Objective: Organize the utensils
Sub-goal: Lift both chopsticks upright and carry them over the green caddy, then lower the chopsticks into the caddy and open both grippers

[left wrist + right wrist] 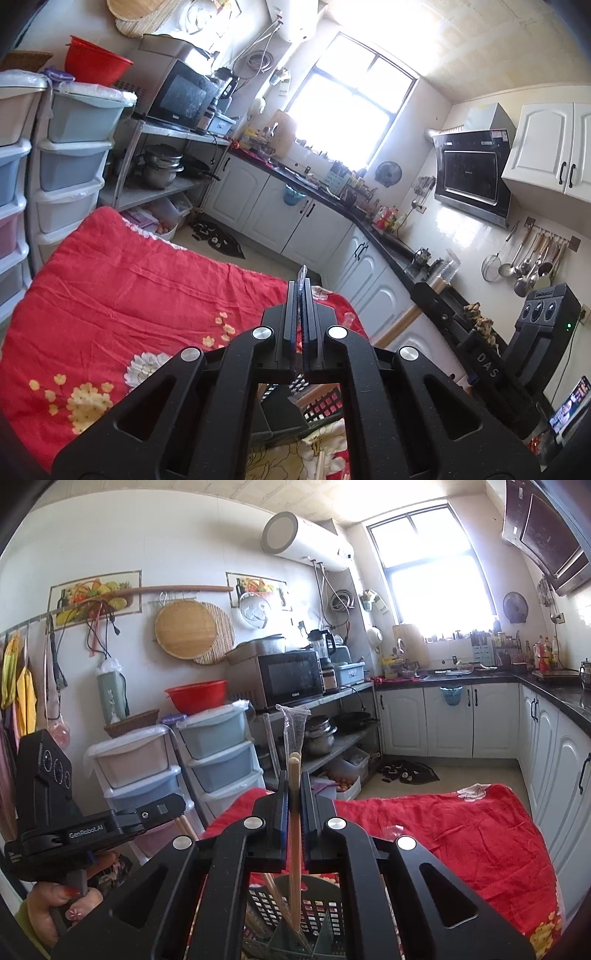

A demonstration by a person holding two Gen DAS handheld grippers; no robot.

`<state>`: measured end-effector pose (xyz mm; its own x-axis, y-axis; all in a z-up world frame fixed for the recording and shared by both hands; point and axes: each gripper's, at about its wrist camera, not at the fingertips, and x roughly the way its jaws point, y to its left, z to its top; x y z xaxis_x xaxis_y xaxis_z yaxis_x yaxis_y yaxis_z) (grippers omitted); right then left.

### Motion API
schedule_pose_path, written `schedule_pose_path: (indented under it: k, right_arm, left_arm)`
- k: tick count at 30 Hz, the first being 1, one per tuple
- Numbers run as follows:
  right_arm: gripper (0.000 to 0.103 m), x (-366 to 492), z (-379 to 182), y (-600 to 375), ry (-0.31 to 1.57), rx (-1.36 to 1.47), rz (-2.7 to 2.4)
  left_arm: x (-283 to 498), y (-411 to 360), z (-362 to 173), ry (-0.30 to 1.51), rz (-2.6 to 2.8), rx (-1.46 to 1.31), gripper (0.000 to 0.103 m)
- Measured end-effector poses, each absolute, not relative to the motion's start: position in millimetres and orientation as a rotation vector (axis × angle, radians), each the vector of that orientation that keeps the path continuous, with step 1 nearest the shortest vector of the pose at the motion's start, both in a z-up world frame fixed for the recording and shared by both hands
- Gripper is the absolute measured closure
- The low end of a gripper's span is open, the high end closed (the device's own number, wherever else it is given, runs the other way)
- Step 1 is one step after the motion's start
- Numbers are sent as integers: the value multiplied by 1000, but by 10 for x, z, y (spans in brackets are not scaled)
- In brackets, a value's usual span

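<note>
Looking along the left gripper (303, 291) from the left wrist view: its jaws are pressed almost together on a thin clear plastic wrapper (303, 274), whose tip pokes out past the fingertips. Below the jaws, through the gap in the linkage, part of a black slotted utensil basket (321, 404) shows. It sits on a red floral quilt (122, 291) that covers the work surface. Pale wooden chopstick ends (322, 461) lie at the bottom edge on the quilt's flower print. To the right, the right gripper's body (487, 365) is seen from the side, marked DAS; its jaws are not visible from here. Beyond: white kitchen cabinets (317, 229), and ladles on a wall rack (532, 262).

Right wrist view: the right gripper (294, 786) is clamped on a pair of wooden chopsticks (294, 834), held upright. Their tops rise just above the fingertips, with a clear plastic sleeve (294, 723) standing above them. The lower ends reach down into the black basket (321, 912), into a grey-green divided compartment (295, 941). More chopsticks (275, 893) lean in the basket to the left. At far left, a hand (62, 904) with painted nails grips the left gripper's handle (74, 882). Stacked plastic drawers (218, 753) and a microwave (291, 677) stand behind.
</note>
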<state>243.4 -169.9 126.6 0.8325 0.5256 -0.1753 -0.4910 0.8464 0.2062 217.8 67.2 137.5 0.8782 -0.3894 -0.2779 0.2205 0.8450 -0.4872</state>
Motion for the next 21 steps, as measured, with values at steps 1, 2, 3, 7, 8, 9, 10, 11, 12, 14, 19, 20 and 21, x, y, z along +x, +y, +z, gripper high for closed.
schedule_pose_path:
  k: [1, 2, 3, 7, 8, 9, 10, 11, 12, 14, 19, 20, 21]
  right_arm:
    - [97, 2438, 1241, -1691, 234, 154, 541]
    - [97, 2448, 1211, -1682, 238, 153, 540]
    - [97, 2457, 1186, -1672, 244, 151, 538]
    - [97, 2479, 1094, -1634, 266, 146, 537]
    - [97, 2490, 1065, -1621, 272, 145, 535]
    - [97, 2500, 1045, -1614, 277, 145, 534]
    - [97, 2505, 1028, -1606, 282, 144, 533]
    - [97, 2512, 1008, -1596, 287, 141, 531]
    - [97, 2516, 997, -1590, 290, 140, 529]
    - [97, 2526, 970, -1580, 294, 136, 523]
    - [97, 2564, 898, -1529, 316, 125, 509]
    - [97, 2571, 881, -1519, 320, 122, 507]
    - [97, 2576, 864, -1512, 324, 120, 504]
  left_arm:
    - [2181, 663, 1348, 386, -331, -462, 103]
    - [2189, 655, 1330, 390, -332, -463, 103]
    - [2195, 652, 1311, 393, -331, -465, 103]
    - [2197, 640, 1237, 408, -333, -468, 103]
    - [2199, 632, 1224, 410, -333, -469, 103]
    - [2200, 626, 1205, 415, -334, -471, 103]
    - [2203, 624, 1192, 417, -334, -472, 103]
    - [2202, 623, 1170, 420, -336, -473, 103]
    - [2210, 625, 1162, 422, -336, -474, 103]
    - [2212, 624, 1140, 425, -339, -477, 103]
    - [2211, 626, 1083, 432, -336, -475, 103]
    - [2203, 621, 1076, 433, -334, -475, 103]
    - [2196, 618, 1072, 434, -332, -474, 103]
